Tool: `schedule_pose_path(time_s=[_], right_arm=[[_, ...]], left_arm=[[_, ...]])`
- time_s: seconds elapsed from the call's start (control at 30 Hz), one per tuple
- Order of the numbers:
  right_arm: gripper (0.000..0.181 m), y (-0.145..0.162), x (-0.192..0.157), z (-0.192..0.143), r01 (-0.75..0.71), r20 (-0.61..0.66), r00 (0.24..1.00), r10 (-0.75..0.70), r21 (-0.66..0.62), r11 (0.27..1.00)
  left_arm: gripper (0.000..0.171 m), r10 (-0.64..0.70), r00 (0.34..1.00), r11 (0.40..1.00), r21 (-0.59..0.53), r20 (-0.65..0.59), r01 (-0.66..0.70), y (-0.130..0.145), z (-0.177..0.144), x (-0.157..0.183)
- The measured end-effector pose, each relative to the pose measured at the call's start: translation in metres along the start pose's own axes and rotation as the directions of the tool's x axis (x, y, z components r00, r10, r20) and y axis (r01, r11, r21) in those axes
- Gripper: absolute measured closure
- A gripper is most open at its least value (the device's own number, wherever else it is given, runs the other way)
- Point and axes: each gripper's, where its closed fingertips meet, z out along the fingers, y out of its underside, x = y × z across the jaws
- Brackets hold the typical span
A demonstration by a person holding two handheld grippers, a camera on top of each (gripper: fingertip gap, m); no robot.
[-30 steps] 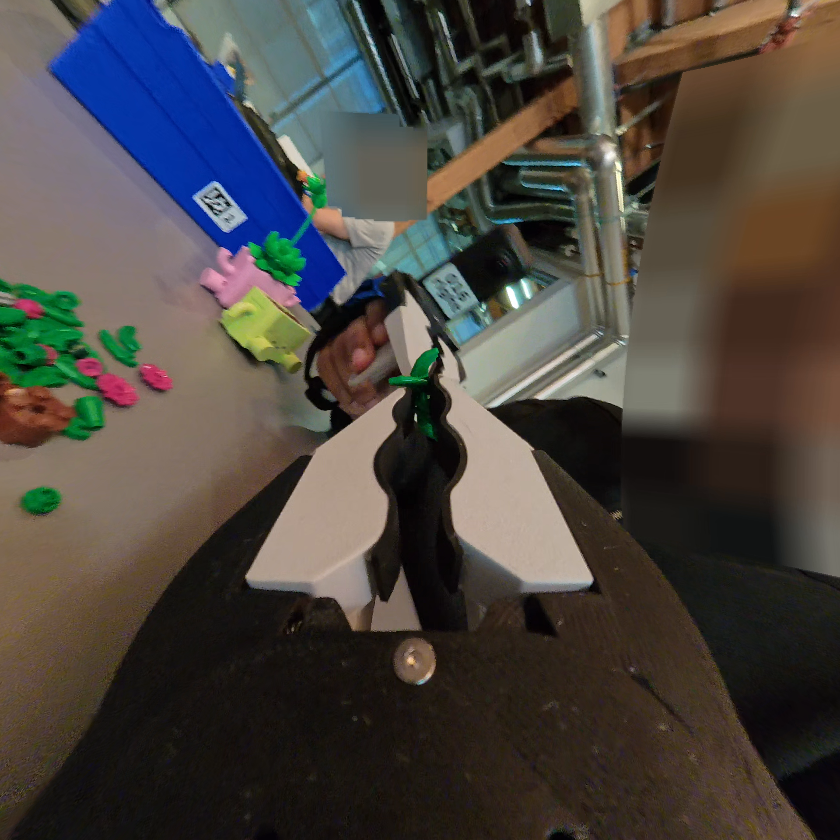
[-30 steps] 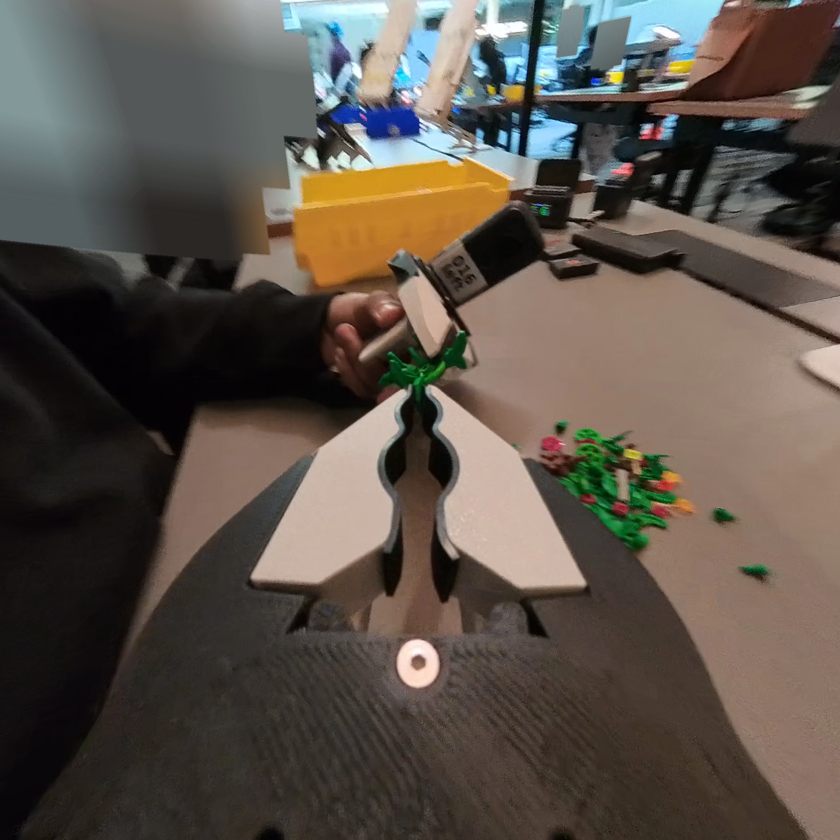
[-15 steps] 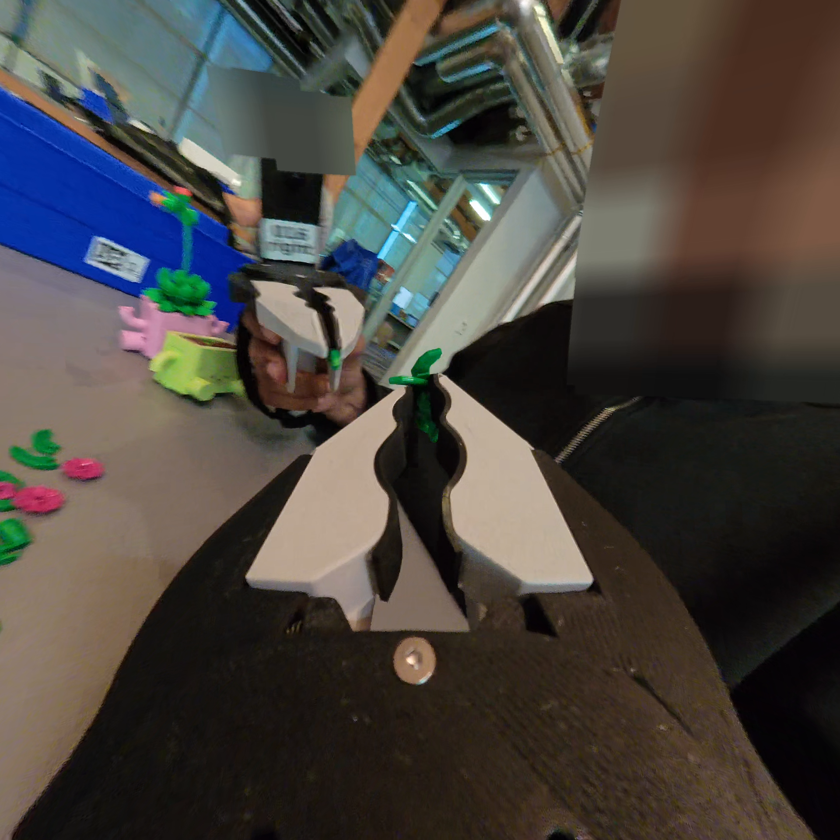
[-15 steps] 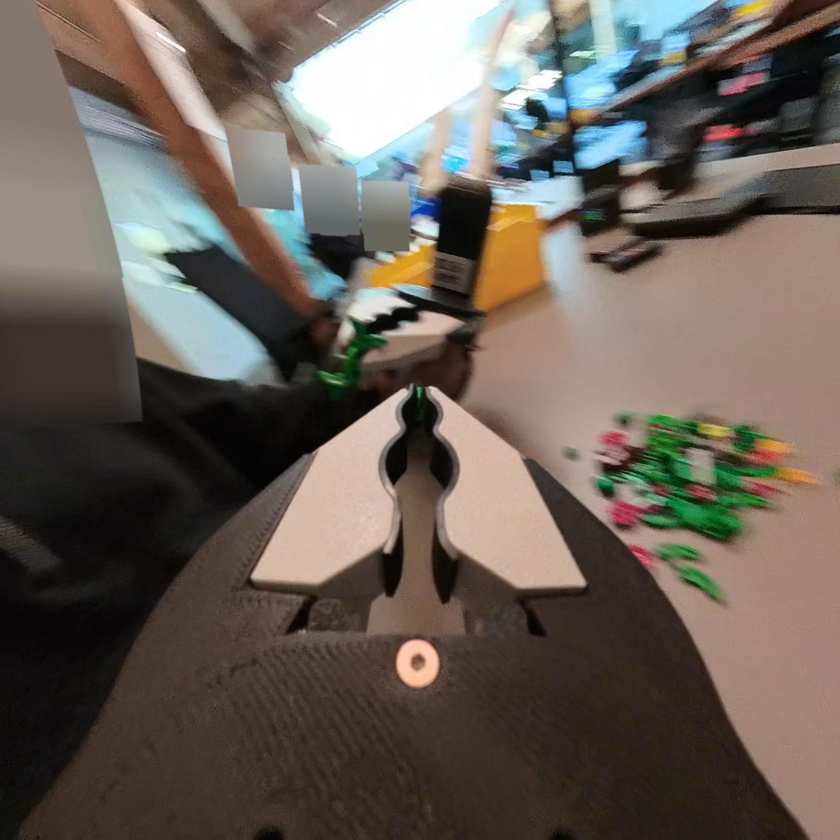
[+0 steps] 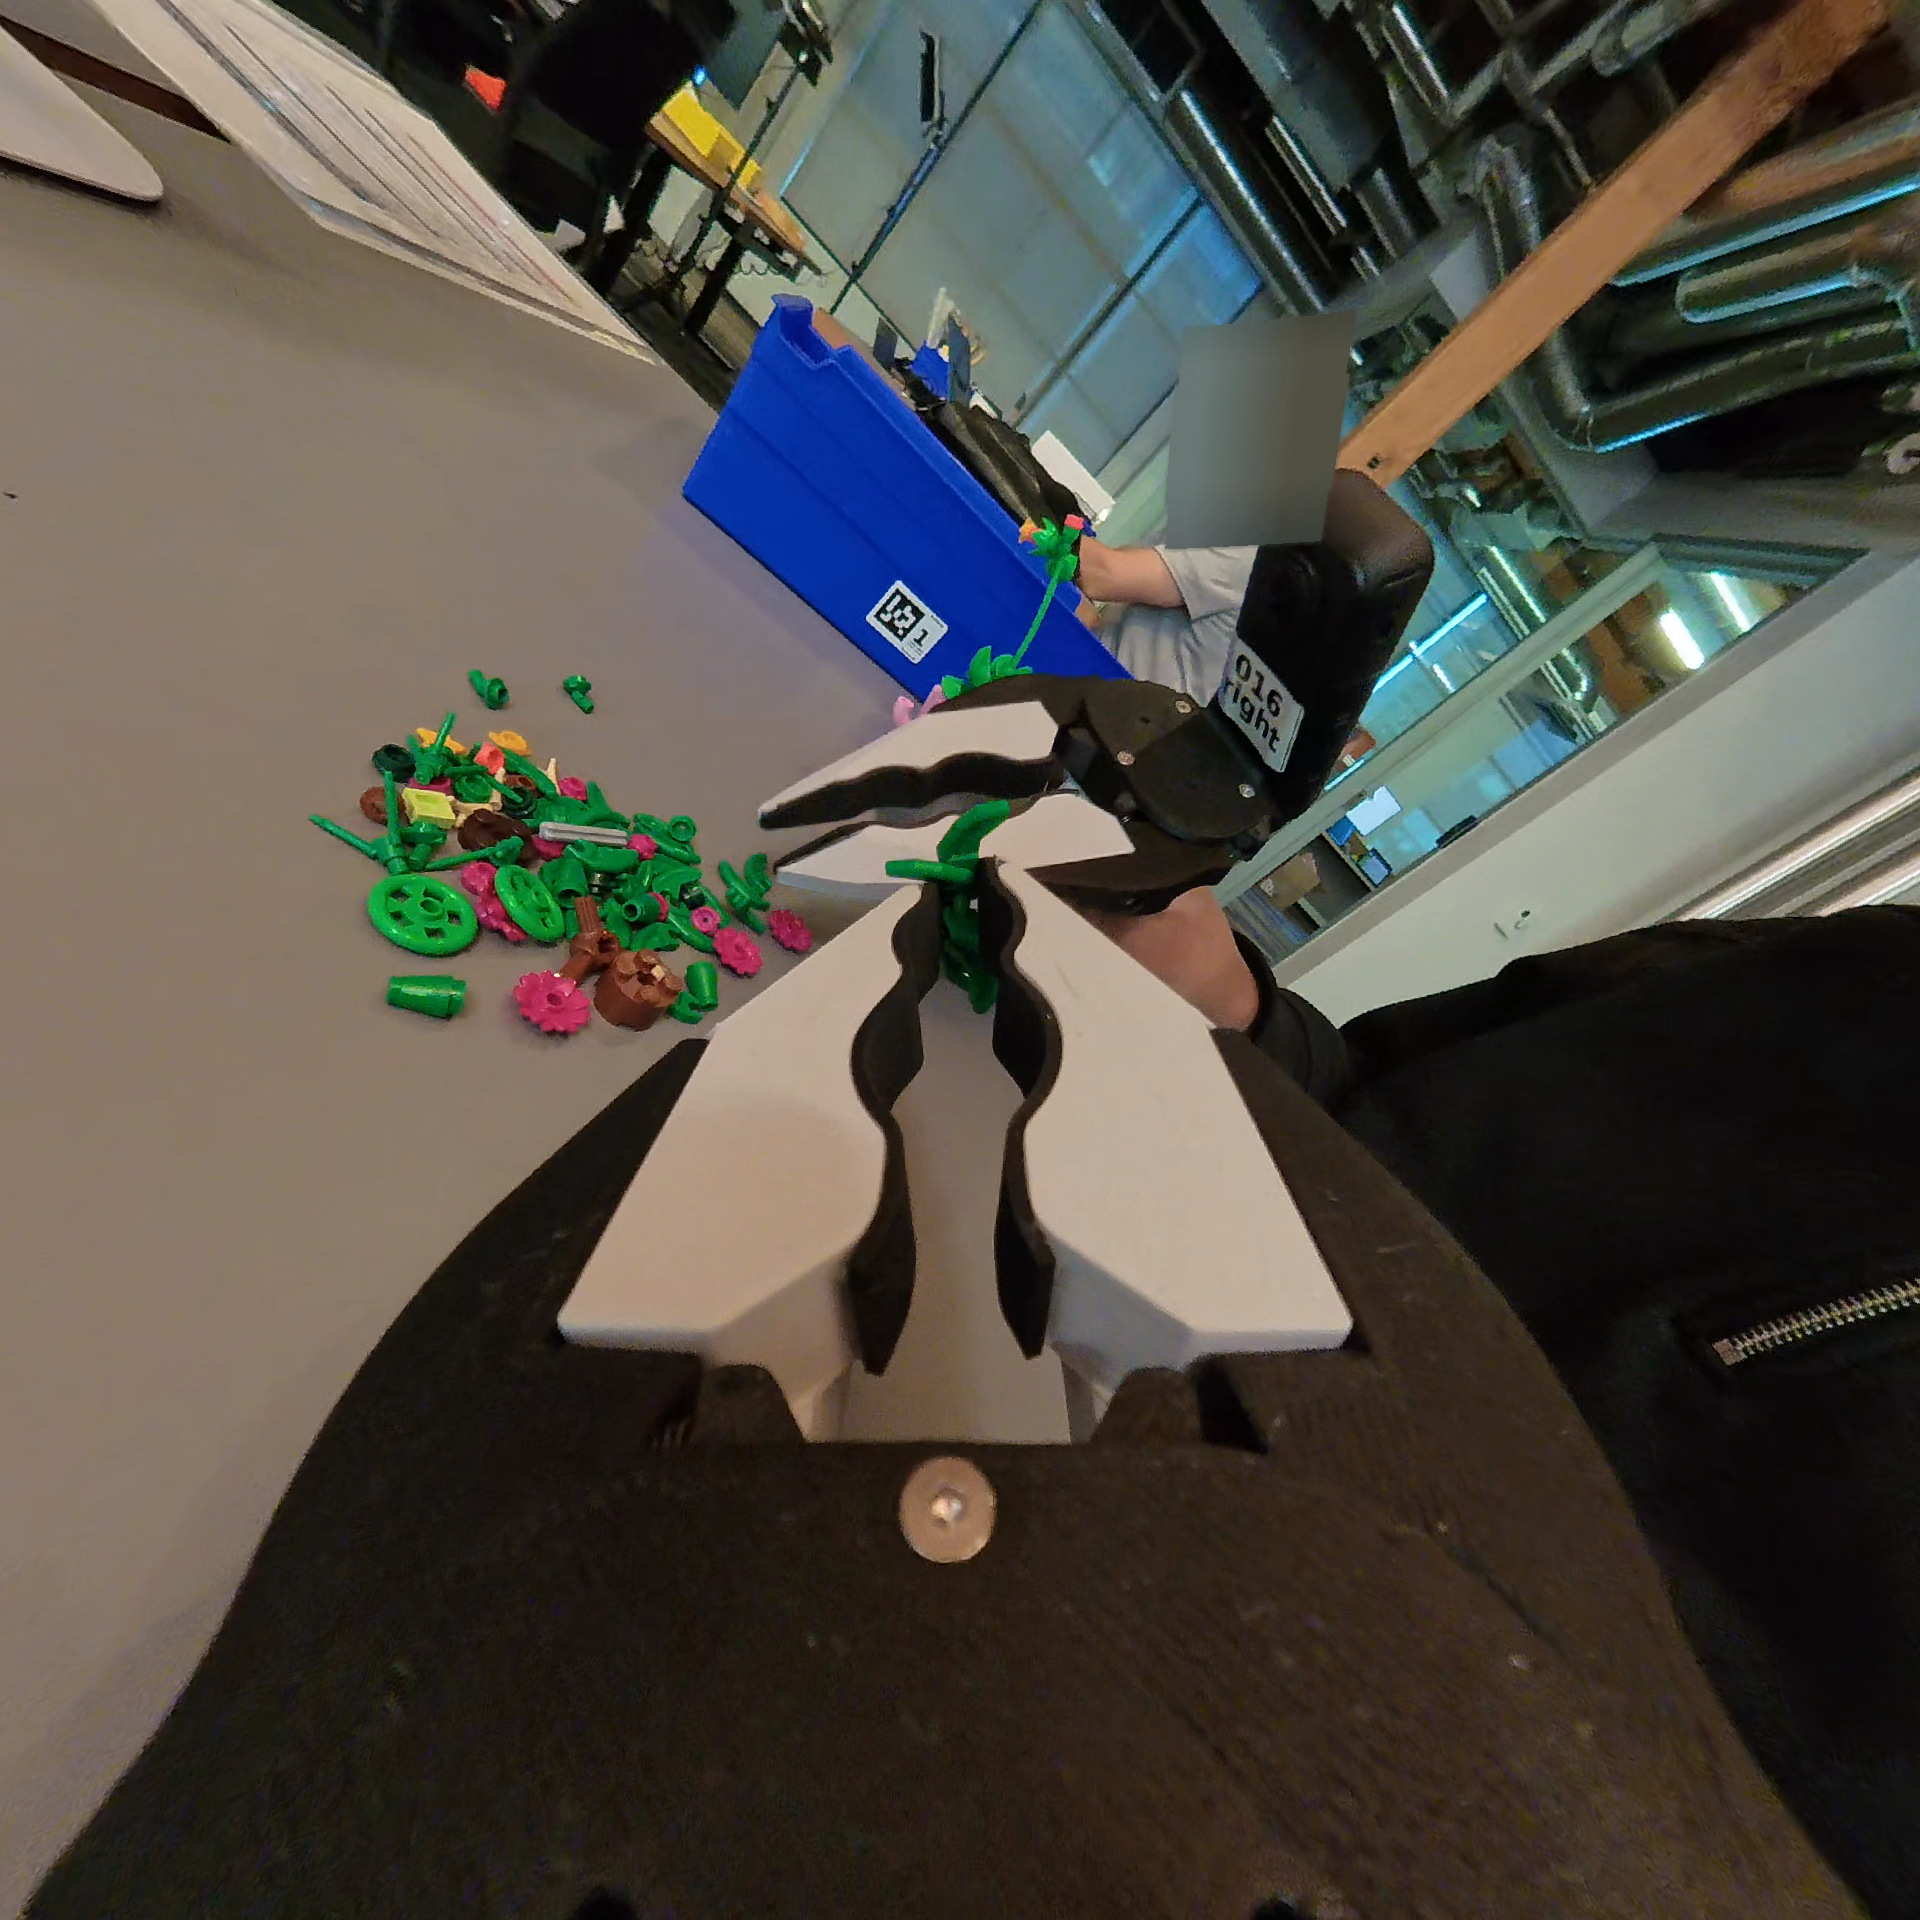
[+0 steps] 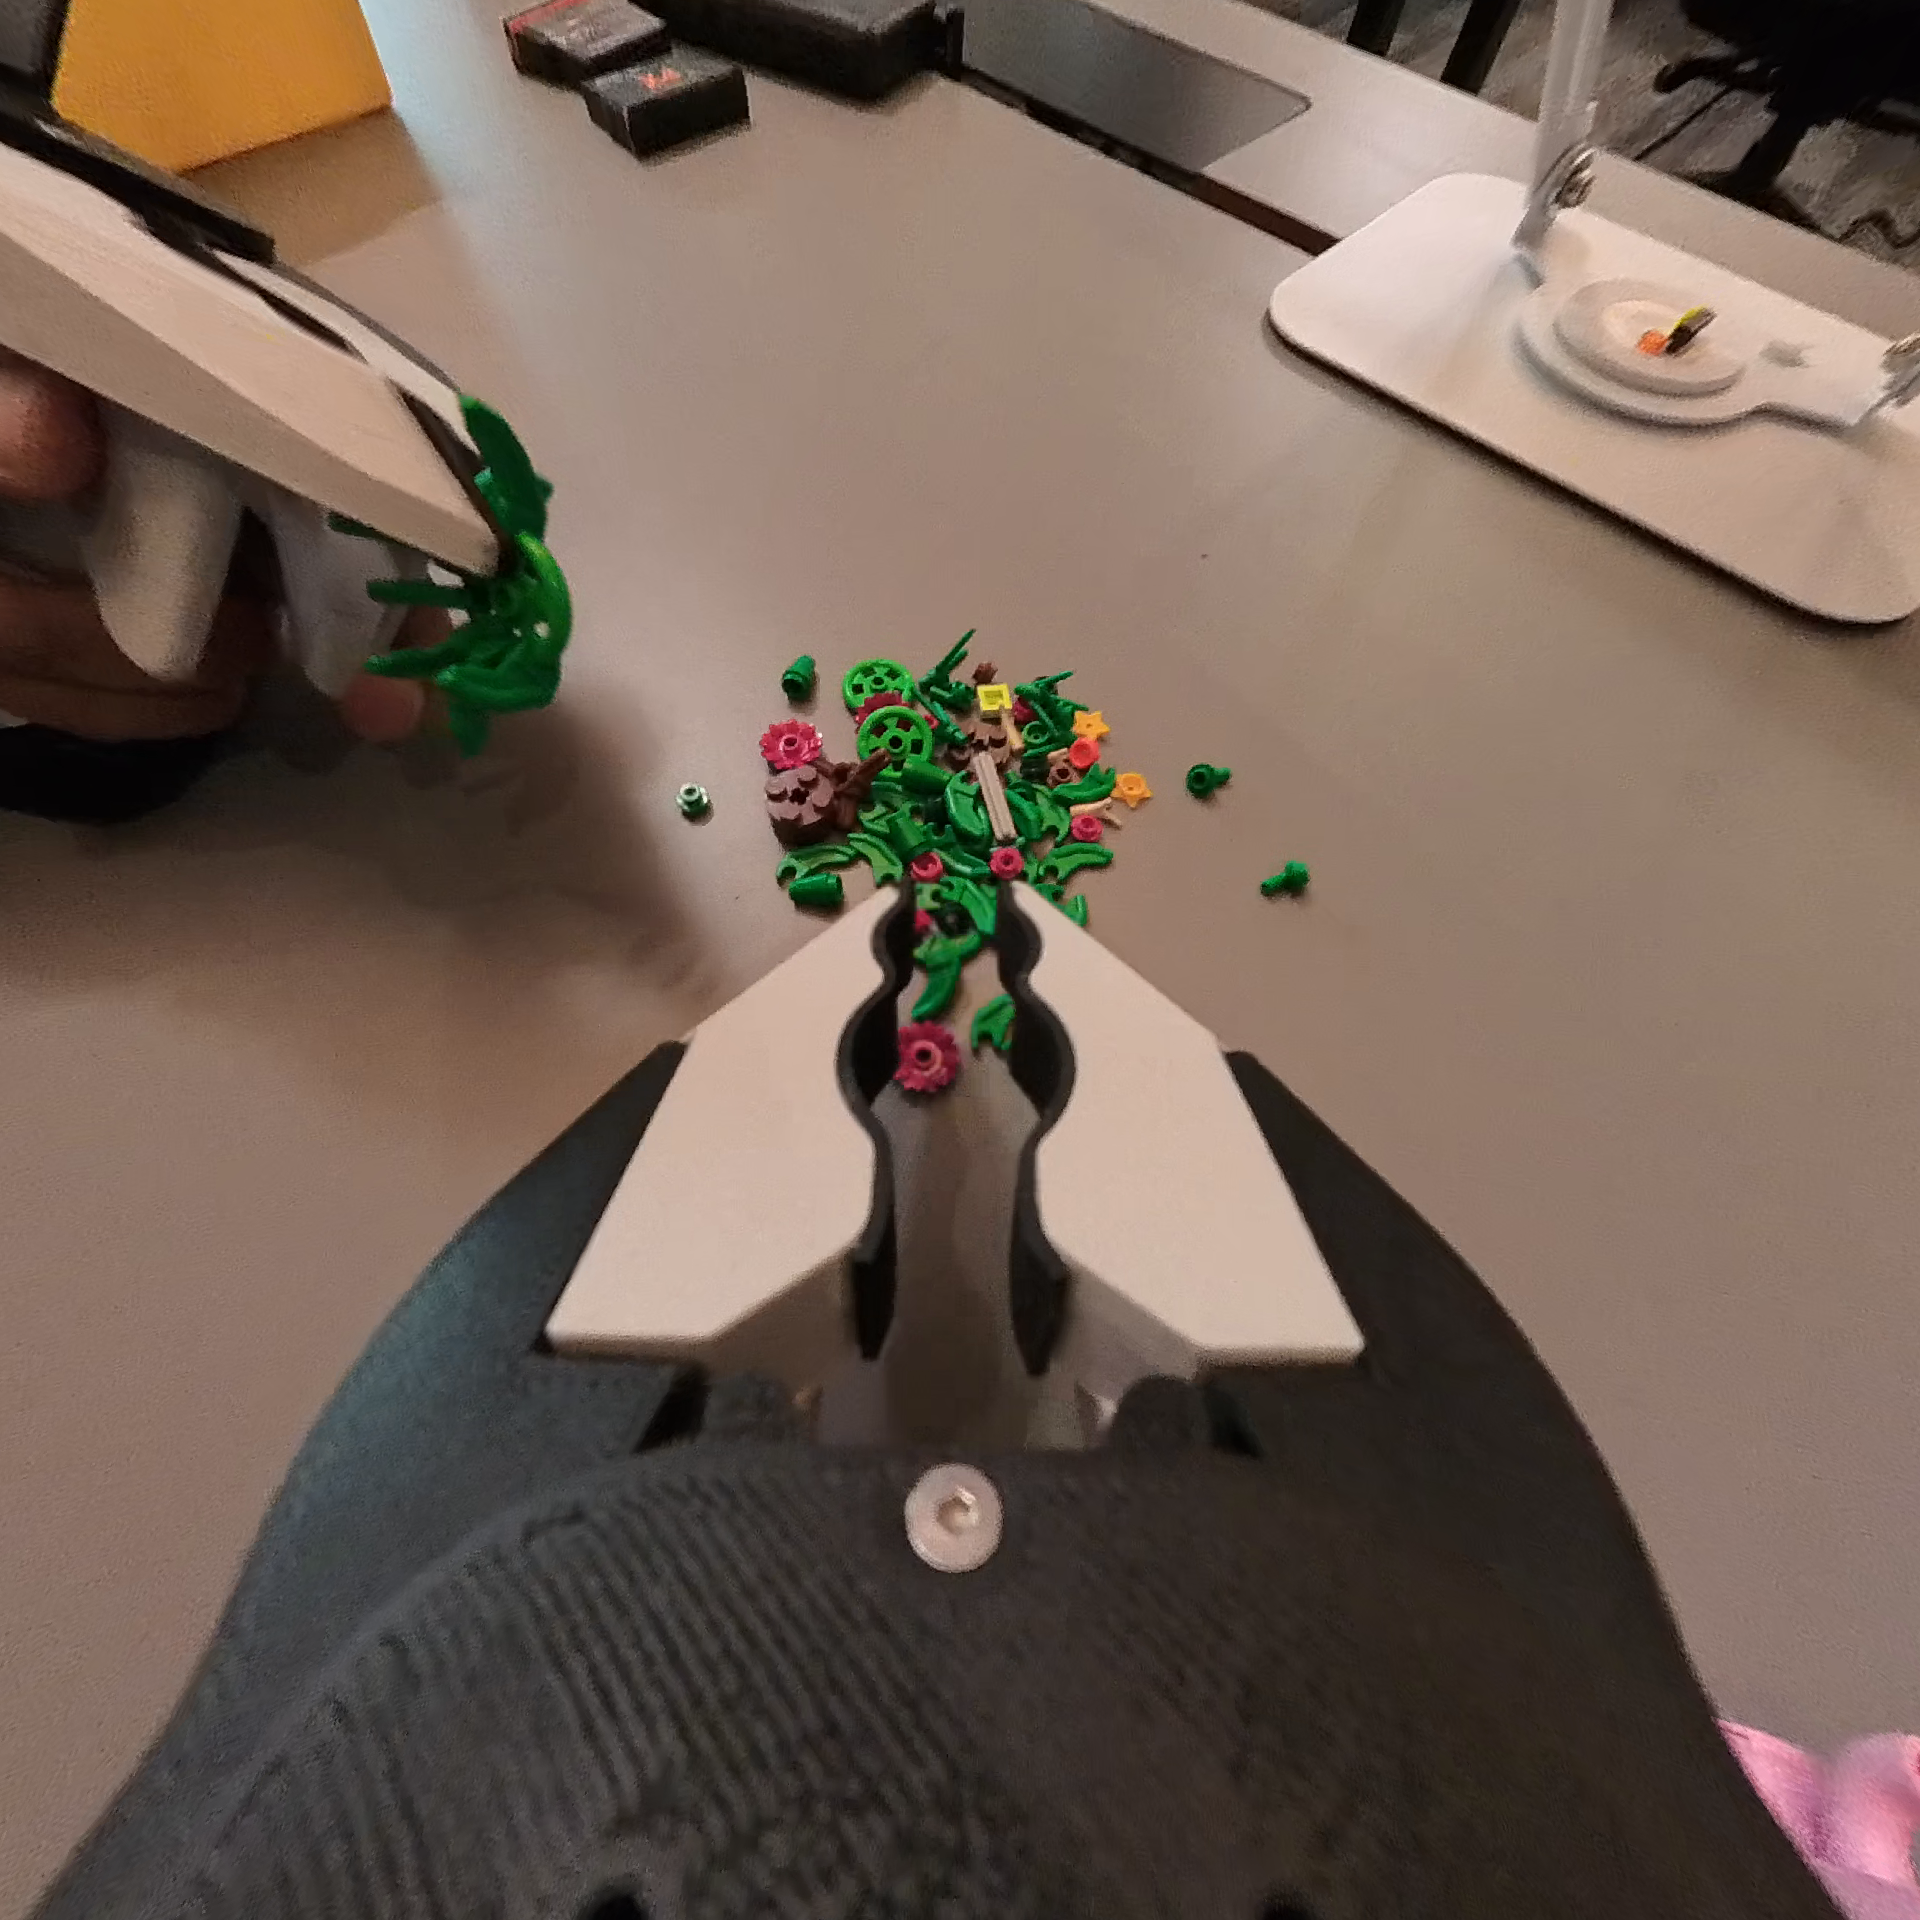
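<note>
My left gripper [image 5: 951, 883] is shut on a green leafy plant piece [image 5: 961, 935] and holds it in the air. It also shows at the upper left of the right wrist view [image 6: 488, 561], with the leafy piece [image 6: 514, 634] fanning out below its tips. My right gripper [image 6: 956, 899] is slightly open and empty, pointing down over the near edge of a pile of small green, pink and brown toy pieces [image 6: 956, 769]. In the left wrist view the right gripper [image 5: 774, 842] lies just beyond my left fingertips, and the pile [image 5: 551, 862] is on the grey table to the left.
A blue bin [image 5: 831, 488] stands behind, with a built toy flower stem [image 5: 1044, 582] in front of it. A white stand base [image 6: 1507, 436], black boxes [image 6: 644, 73] and a yellow bin [image 6: 208, 73] sit at the table's far side. A few loose green pieces [image 6: 1283, 881] lie apart. Left tips to right tips: about 8 cm.
My right gripper has swung away from the left gripper and down toward the pile. Its jaws have parted and the small green bit at its tips is gone. The left still holds the leafy piece.
</note>
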Motion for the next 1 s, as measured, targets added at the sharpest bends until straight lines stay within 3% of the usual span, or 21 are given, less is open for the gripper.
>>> schedule_pose_path(time_s=[0.1, 0.2, 0.3, 0.37, 0.43, 0.53, 0.67, 0.77, 1.0], right_arm=[[0.161, -0.015, -0.007, -0.008, -0.026, 0.055, 0.998, 0.021, 0.09, 0.996], [0.159, -0.044, -0.027, -0.028, -0.085, 0.199, 0.979, 0.033, 0.259, 0.962], [0.156, -0.062, -0.042, -0.045, -0.214, 0.365, 0.927, 0.08, 0.343, 0.915], [0.155, -0.066, -0.049, -0.051, -0.279, 0.446, 0.889, 0.103, 0.35, 0.894], [0.157, -0.069, -0.049, -0.054, -0.291, 0.455, 0.885, 0.103, 0.367, 0.883], [0.158, -0.065, -0.049, -0.049, -0.251, 0.419, 0.904, 0.089, 0.351, 0.902], [0.163, -0.054, -0.052, -0.038, -0.188, 0.369, 0.927, 0.068, 0.299, 0.936], [0.177, -0.053, -0.055, -0.039, -0.153, 0.359, 0.933, 0.038, 0.297, 0.942], [0.178, -0.046, -0.057, -0.038, -0.035, 0.299, 0.953, -0.051, 0.276, 0.961]], left_arm=[[0.169, 0.024, 0.999, 1.0, -0.011, 0.023, -0.024, 0.002, 0.002, -0.001], [0.168, 0.107, 0.994, 0.994, -0.04, 0.039, -0.105, 0.006, 0.006, 0.003], [0.169, 0.327, 0.934, 0.945, -0.057, 0.145, -0.322, 0.003, 0.008, 0.005], [0.169, 0.516, 0.815, 0.856, -0.122, 0.265, -0.502, 0.0, 0.008, 0.001], [0.169, 0.699, 0.619, 0.709, -0.232, 0.358, -0.666, -0.001, 0.007, -0.003], [0.169, 0.839, 0.371, 0.517, -0.37, 0.397, -0.772, 0.001, 0.011, -0.003], [0.169, 0.91, 0.151, 0.337, -0.476, 0.387, -0.812, 0.004, 0.016, 0.001], [0.169, 0.932, 0.0, 0.21, -0.539, 0.364, -0.816, 0.003, 0.016, 0.003], [0.169, 0.914, -0.339, -0.103, -0.68, 0.223, -0.726, 0.006, 0.015, 0.005]])
